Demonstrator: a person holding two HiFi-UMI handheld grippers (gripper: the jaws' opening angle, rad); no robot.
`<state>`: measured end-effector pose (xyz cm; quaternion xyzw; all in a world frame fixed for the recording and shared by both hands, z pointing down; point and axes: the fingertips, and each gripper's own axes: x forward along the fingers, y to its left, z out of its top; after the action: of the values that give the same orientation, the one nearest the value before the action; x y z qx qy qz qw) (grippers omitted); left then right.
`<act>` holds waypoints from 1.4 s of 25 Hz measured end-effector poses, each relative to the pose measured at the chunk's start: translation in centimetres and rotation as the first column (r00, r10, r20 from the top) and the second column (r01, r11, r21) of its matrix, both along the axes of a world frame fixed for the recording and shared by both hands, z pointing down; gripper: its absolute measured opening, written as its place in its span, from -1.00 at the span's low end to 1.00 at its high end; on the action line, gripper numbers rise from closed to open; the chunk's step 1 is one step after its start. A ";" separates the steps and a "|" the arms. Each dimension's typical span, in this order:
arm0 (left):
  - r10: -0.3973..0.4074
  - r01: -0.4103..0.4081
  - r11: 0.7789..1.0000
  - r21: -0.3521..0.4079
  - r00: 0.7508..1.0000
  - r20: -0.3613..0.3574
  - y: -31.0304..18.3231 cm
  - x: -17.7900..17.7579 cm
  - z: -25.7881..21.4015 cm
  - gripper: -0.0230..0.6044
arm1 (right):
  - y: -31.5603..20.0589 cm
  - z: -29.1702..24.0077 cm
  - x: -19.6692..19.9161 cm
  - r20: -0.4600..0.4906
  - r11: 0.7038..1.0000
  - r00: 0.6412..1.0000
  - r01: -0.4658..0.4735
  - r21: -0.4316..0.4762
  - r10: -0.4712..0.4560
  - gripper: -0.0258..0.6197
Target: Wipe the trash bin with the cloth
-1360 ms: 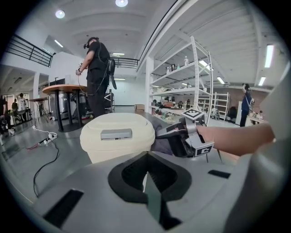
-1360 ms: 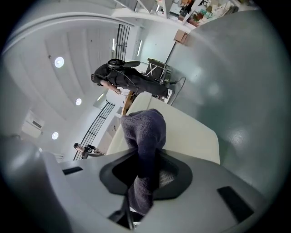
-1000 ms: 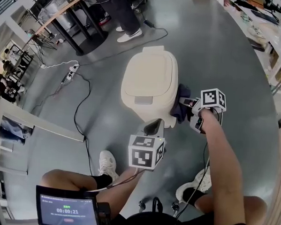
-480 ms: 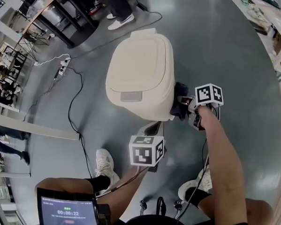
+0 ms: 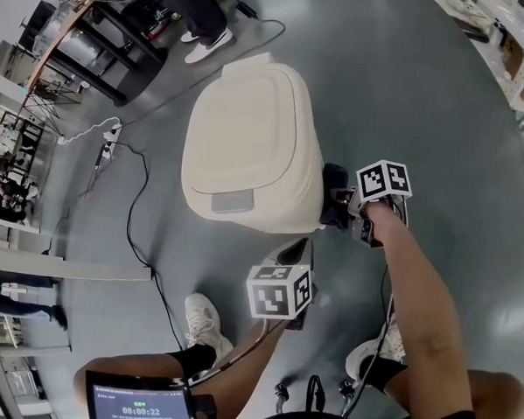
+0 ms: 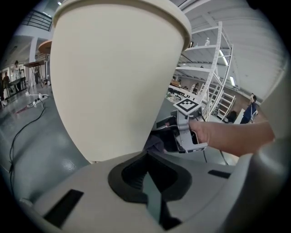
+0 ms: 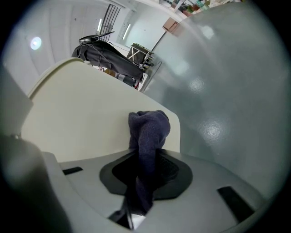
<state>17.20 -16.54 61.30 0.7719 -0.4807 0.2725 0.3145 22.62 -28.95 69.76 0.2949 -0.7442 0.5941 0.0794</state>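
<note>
Power strip (image 5: 105,152): lay on the grey floor (image 5: 417,98) at far left, well apart from the bin.
Cable (image 5: 132,215): black, ran from the power strip down across the floor toward the person's feet.
Timer screen (image 5: 138,405): sat at the lower left edge of the head view, digits too small to read with certainty.
Shoe (image 5: 205,322): white, the person's own, stood on the floor below and left of the bin.
Bystander's shoe (image 5: 205,42): white, stood near the top of the head view, beyond the bin.
Trash bin (image 5: 248,133): cream plastic, upright on the floor, lid shut, a grey press tab (image 5: 227,202) at the near edge of the lid. It filled the upper left of the left gripper view (image 6: 109,77) and the left half of the right gripper view (image 7: 86,118).
Left hand-held gripper (image 5: 292,250): pointed at the bin's near lower corner, just beside the wall; contact could not be told. Its own view showed the jaws (image 6: 148,154) brought together with nothing between them.
Cloth (image 5: 335,186): dark blue, bunched, pressed against the bin's right side wall low down near the floor. It rose out of the jaws as a folded wad (image 7: 148,129) touching the cream wall.
Right hand-held gripper (image 5: 343,200): at the bin's right side, jaws clamped on the cloth (image 7: 145,157). It showed also in the left gripper view (image 6: 167,136), with a hand (image 6: 213,134) round its body.
Right forearm (image 5: 414,317): bare, reached from the lower right up to that gripper.
</note>
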 end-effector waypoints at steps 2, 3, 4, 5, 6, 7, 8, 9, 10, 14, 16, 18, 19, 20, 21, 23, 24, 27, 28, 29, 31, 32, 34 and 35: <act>0.005 -0.005 1.000 0.003 1.000 0.007 -0.1 0.0 0.4 -0.94 | -0.2 -0.4 0.3 -0.013 1.000 1.000 0.003 0.014 -0.002 -0.69; 0.006 -0.006 1.000 0.001 1.000 0.014 -0.2 -0.2 0.5 -0.94 | -0.4 -0.8 0.4 -0.013 1.000 1.000 0.002 0.028 -0.002 -0.69; 0.003 -0.003 1.000 -0.007 1.000 0.027 -0.2 -0.4 0.4 -0.93 | -0.7 -1.5 0.6 -0.003 0.999 1.000 -0.002 0.045 0.002 -0.69; -0.002 0.002 1.000 -0.015 0.999 0.043 -0.2 -0.6 0.2 -0.94 | -0.9 -2.4 0.7 0.019 0.998 1.000 -0.011 0.059 0.010 -0.69; -0.006 0.007 1.000 -0.017 0.998 0.055 -0.3 -0.8 0.0 -0.94 | -1.2 -3.6 0.8 0.051 0.997 0.998 -0.024 0.070 0.020 -0.69; -0.010 0.011 1.000 -0.015 0.998 0.063 -0.3 -0.9 -0.3 -0.93 | -1.4 -5.0 1.1 0.084 0.996 0.996 -0.035 0.079 0.029 -0.69; -0.012 0.013 1.000 -0.012 0.998 0.068 -0.3 -0.8 -0.9 -0.94 | -1.7 -6.5 1.4 0.110 0.995 0.993 -0.043 0.090 0.033 -0.69; -0.010 0.011 1.000 -0.007 0.997 0.071 -0.3 -0.4 -1.5 -0.93 | -2.0 -8.1 1.7 0.124 0.993 0.992 -0.044 0.107 0.031 -0.69; -0.005 0.005 1.000 0.000 0.997 0.076 -0.3 -0.1 -2.3 -0.94 | -2.3 -9.6 2.1 0.125 0.991 0.992 -0.040 0.129 0.024 -0.69; 0.026 -0.033 0.998 0.058 0.993 0.113 -0.7 1.1 -4.9 -0.94 | -3.9 -15.0 2.9 0.121 0.977 0.992 0.001 0.211 -0.027 -0.69; 0.029 -0.037 0.996 0.080 0.995 0.097 -0.6 1.6 -6.6 -0.94 | -4.1 -17.4 3.0 0.127 0.973 0.991 0.014 0.232 -0.045 -0.69; 0.033 -0.040 0.994 0.103 0.997 0.071 -0.4 2.1 -8.4 -0.94 | -4.1 -19.3 3.3 0.124 0.971 0.991 0.012 0.238 -0.043 -0.69; 0.037 -0.045 0.992 0.116 0.997 0.064 -0.4 2.3 -9.0 -0.94 | -4.2 -20.0 3.2 0.130 0.970 0.990 0.013 0.242 -0.046 -0.69; 0.042 -0.050 0.991 0.127 0.997 0.061 -0.4 2.5 -9.5 -0.93 | -4.3 -20.5 2.9 0.143 0.968 0.988 0.020 0.249 -0.057 -0.69; 0.046 -0.054 0.989 0.134 0.997 0.060 -0.5 2.6 -9.7 -0.94 | -4.5 -20.8 2.5 0.153 0.967 0.986 0.029 0.255 -0.070 -0.69; 0.050 -0.058 0.988 0.143 0.997 0.058 -0.8 2.6 -9.7 -0.94 | -5.0 -20.3 2.0 0.146 0.966 0.986 0.042 0.254 -0.082 -0.69; 0.049 -0.057 0.988 0.147 0.997 0.059 -1.0 2.6 -9.4 -0.94 | -5.4 -19.7 1.7 0.130 0.967 0.988 0.047 0.250 -0.082 -0.69; 0.045 -0.057 0.985 0.164 0.996 0.079 -1.5 2.4 -7.9 -0.93 | -6.3 -17.0 1.3 0.086 0.972 0.993 0.060 0.227 -0.081 -0.69; 0.047 -0.060 0.984 0.166 0.995 0.087 -1.4 2.4 -7.4 -0.94 | -6.4 -16.2 1.2 0.078 0.974 0.994 0.062 0.218 -0.080 -0.69; 0.049 -0.063 0.985 0.161 0.995 0.088 -1.3 2.4 -6.9 -0.93 | -6.4 -15.5 1.2 0.072 0.976 0.994 0.062 0.208 -0.079 -0.69; 0.054 -0.065 0.988 0.139 0.995 0.082 -1.1 2.5 -6.1 -0.93 | -6.6 -14.4 1.0 0.059 0.980 0.996 0.060 0.190 -0.073 -0.69; 0.058 -0.067 0.990 0.127 0.995 0.080 -1.0 2.5 -5.7 -0.93 | -6.7 -13.8 0.9 0.050 0.981 0.996 0.060 0.182 -0.070 -0.69; 0.064 -0.072 0.992 0.102 0.995 0.078 -0.9 2.4 -4.7 -0.93 | -6.8 -12.3 0.7 0.034 0.984 0.998 0.055 0.168 -0.062 -0.69; 0.064 -0.071 0.994 0.089 0.995 0.076 -0.8 2.3 -4.1 -0.94 | -6.8 -11.5 0.6 0.032 0.986 0.998 0.050 0.160 -0.055 -0.69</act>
<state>19.54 -17.34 57.20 0.7908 -0.4776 0.2885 0.2516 23.19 -35.74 58.29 0.2699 -0.7979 0.5359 0.0579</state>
